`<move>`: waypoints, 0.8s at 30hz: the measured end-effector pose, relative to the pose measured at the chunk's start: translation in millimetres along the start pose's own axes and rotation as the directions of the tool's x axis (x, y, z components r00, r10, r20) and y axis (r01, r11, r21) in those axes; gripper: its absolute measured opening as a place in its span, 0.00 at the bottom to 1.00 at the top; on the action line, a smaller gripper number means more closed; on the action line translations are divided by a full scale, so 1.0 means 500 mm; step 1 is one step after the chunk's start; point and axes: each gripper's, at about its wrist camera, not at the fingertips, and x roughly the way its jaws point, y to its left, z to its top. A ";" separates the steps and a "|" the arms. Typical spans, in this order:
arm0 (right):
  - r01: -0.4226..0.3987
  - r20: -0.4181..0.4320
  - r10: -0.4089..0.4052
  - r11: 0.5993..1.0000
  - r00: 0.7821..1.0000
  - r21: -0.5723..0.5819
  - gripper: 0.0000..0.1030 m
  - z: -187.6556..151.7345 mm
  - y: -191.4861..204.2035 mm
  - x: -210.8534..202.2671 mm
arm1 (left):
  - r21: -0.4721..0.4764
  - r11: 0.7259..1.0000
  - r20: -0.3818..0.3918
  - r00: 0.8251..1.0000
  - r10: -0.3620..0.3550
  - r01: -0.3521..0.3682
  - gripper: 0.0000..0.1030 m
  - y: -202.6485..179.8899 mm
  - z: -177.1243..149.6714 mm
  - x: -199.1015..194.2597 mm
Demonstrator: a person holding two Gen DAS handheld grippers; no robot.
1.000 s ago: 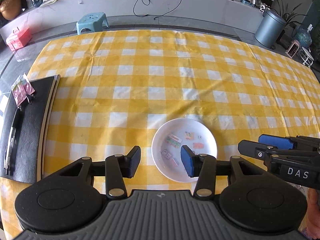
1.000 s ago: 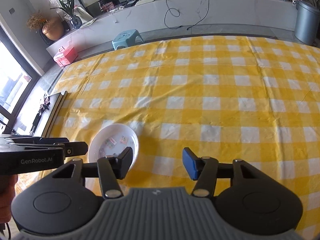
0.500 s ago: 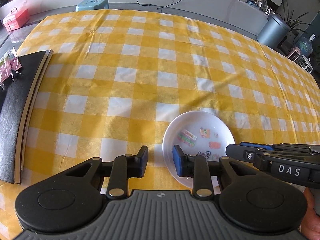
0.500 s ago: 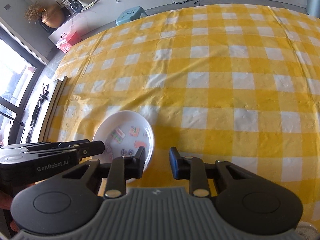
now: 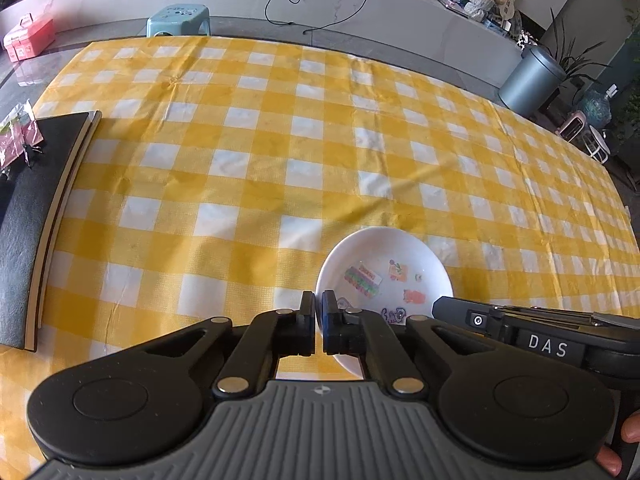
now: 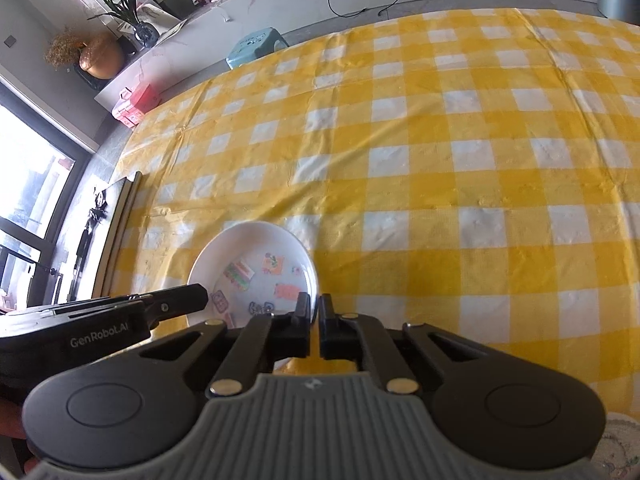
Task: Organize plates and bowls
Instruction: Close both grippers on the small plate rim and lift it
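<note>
A white plate (image 5: 384, 256) with small colourful stickers inside lies on the yellow checked tablecloth (image 5: 280, 140). My left gripper (image 5: 319, 314) is shut, its fingers pinching the plate's left rim: one finger lies over the plate and the other outside it. In the right wrist view the same plate (image 6: 256, 248) sits low and left of centre. My right gripper (image 6: 315, 314) is shut on the plate's right rim in the same way. Each gripper's tip shows in the other view at the opposite rim. The plate's near edge is hidden behind the gripper bodies.
A black board (image 5: 24, 220) with a pale edge lies at the table's left side, small items on it. The rim of a patterned plate (image 6: 618, 444) peeks in at the bottom right. A stool (image 5: 178, 20) and a grey bin (image 5: 530, 84) stand beyond the table.
Both grippers went from half open to shut, each closing on the plate's rim from opposite sides. Both views tilted a little, and the plate now sits nearer the fingers.
</note>
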 end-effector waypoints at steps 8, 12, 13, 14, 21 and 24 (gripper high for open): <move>-0.038 0.109 0.032 0.998 0.994 0.057 0.00 -0.037 -0.034 -0.126 | -0.003 1.000 0.071 0.997 -0.023 0.024 0.02 -0.092 -0.018 -0.100; -0.035 0.161 0.022 0.996 0.987 0.080 0.00 -0.069 -0.067 -0.194 | 0.030 0.999 0.111 0.993 -0.047 0.044 0.02 -0.155 -0.054 -0.138; -0.037 0.169 0.022 0.995 0.985 0.091 0.00 -0.078 -0.077 -0.210 | 0.034 0.998 0.117 0.992 -0.052 0.048 0.02 -0.169 -0.065 -0.145; -0.039 0.176 0.021 0.994 0.984 0.101 0.00 -0.086 -0.087 -0.224 | 0.038 0.998 0.123 0.991 -0.057 0.053 0.02 -0.181 -0.075 -0.151; -0.051 0.221 0.015 0.986 0.975 0.159 0.00 -0.156 -0.158 -0.314 | 0.016 0.992 0.166 0.978 -0.123 0.122 0.02 -0.259 -0.152 -0.186; -0.046 0.236 -0.001 0.980 0.972 0.194 0.01 -0.189 -0.190 -0.344 | -0.022 0.986 0.171 0.973 -0.158 0.164 0.03 -0.281 -0.184 -0.186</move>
